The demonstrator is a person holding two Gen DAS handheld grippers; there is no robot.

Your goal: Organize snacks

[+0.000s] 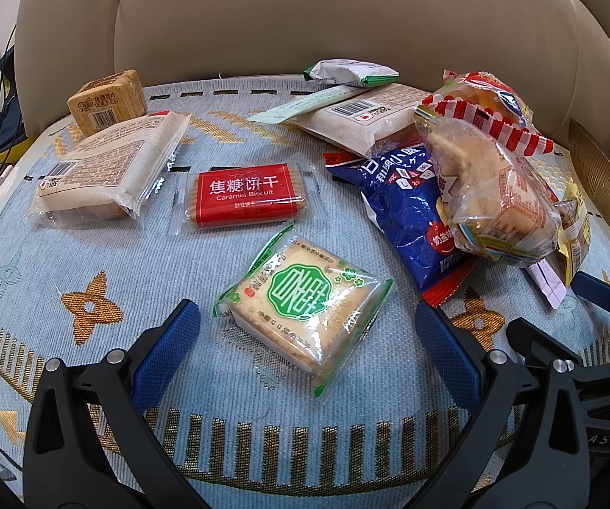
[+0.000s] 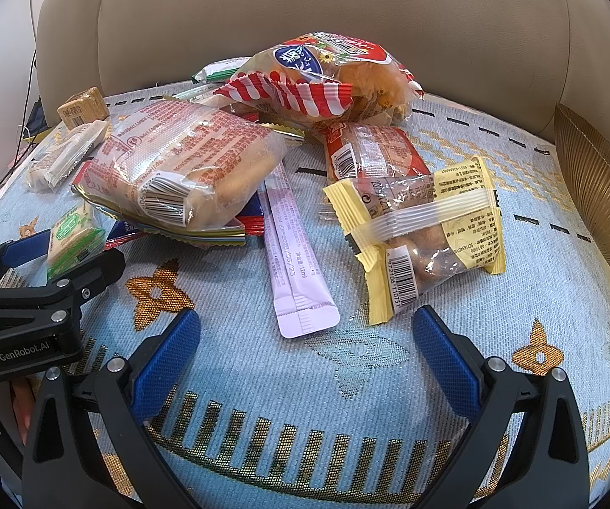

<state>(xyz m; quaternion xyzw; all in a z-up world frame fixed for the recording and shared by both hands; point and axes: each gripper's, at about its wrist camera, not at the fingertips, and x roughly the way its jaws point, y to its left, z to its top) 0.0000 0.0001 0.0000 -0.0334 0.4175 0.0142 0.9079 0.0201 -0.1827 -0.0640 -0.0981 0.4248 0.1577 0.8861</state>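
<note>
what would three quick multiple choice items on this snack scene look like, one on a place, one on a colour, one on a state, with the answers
1. Where does the green-and-white cracker pack lie?
A. between the left tool's fingers
B. on top of the blue bag
C. against the sofa back

2. What colour is the caramel biscuit pack?
A. yellow
B. red
C. purple

3. How does the right tool stand?
A. shut on the pale purple sachet
B. shut on the yellow pack
C. open, holding nothing

Answers:
1 A, the pack lies on the cloth in the gap between the two blue pads.
2 B, its label is red with white lettering.
3 C, its fingers are spread wide, and the pale purple sachet and yellow pack lie ahead, ungripped.
</note>
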